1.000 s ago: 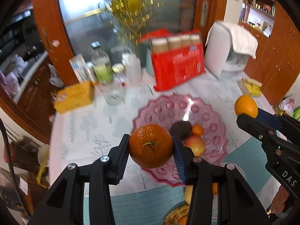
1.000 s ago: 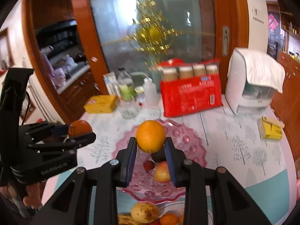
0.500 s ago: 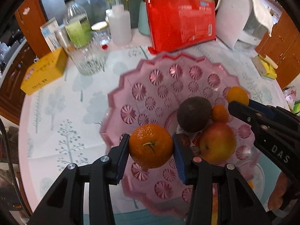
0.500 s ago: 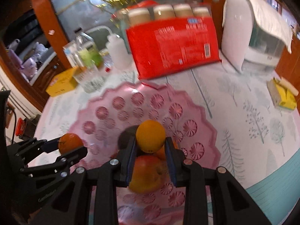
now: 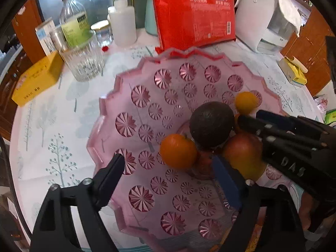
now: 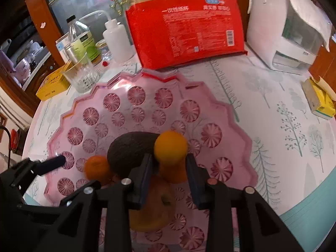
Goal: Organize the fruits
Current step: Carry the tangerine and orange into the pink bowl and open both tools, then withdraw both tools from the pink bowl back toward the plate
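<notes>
Left gripper [image 5: 170,172]: my jaws are opening wide. The mandarin [image 5: 178,151] sits between them but nothing presses on it. I have let it go.
Mandarin: it rests in the pink bowl [image 5: 109,113], touching the dark avocado [image 5: 211,124] at its 2 o'clock.
Right gripper [image 6: 167,168]: my jaws are opening a little. The orange [image 6: 170,146] is between them near the tips. I cannot tell if the pads touch it now.
Orange: it sits on top of the pile, with the avocado at its 9 o'clock and the apple [image 6: 151,205] under my jaws at 6 o'clock.
Bowl: it is in the middle of the table [image 6: 283,126]. The red pack [image 6: 184,31] stands behind it at 12 o'clock.
Which way next: I think both hands should pull back toward 6 o'clock and up. The fruit lies at 12 o'clock from each gripper.
Long axis: the avocado lies sideways, from 9 to 3 o'clock.
Nearer hand: the right one is nearer the orange, the left one nearer the mandarin.
</notes>
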`<action>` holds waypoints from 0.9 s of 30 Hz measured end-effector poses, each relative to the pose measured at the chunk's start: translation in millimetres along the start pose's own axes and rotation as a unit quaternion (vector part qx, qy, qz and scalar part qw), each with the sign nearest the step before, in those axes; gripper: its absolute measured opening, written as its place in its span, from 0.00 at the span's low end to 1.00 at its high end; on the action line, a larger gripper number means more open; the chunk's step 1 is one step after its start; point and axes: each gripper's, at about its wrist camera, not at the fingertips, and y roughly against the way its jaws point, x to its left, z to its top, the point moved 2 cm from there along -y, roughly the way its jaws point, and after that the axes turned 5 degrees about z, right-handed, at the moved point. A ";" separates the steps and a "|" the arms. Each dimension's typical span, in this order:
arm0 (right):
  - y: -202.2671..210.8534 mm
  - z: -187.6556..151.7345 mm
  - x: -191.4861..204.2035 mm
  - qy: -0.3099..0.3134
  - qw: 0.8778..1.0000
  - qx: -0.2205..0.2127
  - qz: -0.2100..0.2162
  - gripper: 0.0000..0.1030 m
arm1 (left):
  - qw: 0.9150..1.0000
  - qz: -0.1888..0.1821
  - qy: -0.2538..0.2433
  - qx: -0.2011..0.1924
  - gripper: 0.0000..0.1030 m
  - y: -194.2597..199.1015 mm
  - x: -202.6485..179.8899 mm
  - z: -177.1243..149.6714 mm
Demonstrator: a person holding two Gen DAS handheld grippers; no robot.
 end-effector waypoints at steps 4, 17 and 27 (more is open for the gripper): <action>7.2 -3.5 4.2 0.002 1.000 -0.010 -0.004 0.55 | 1.000 -0.005 0.004 -0.005 0.84 11.9 0.1 -3.1; 60.7 -19.0 13.1 -0.007 0.999 -0.050 -0.019 0.57 | 0.999 0.012 0.030 -0.031 0.84 66.7 13.9 -22.8; 122.2 -35.9 15.8 -0.027 0.996 -0.083 -0.026 0.57 | 0.996 0.027 0.055 -0.063 0.84 129.1 24.3 -33.7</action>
